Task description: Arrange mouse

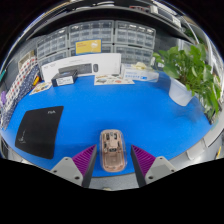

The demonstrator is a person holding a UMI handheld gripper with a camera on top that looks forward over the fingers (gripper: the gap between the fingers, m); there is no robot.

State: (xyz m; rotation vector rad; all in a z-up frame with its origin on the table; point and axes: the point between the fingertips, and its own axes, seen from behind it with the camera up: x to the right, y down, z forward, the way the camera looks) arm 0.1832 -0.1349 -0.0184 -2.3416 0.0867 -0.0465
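Observation:
A tan, translucent-looking mouse (111,148) lies on the blue table top (120,108), lengthwise between my two fingers. My gripper (113,161) is open: the purple pads (85,159) stand on either side of the mouse with a gap at each side. The mouse rests on the table on its own. A black mouse mat (40,130) lies on the table to the left, beyond the left finger.
A white box-like unit (78,67) and papers (113,79) stand at the far side of the table. A green plant in a white pot (184,82) is at the far right. Shelves with bins (100,38) line the back wall.

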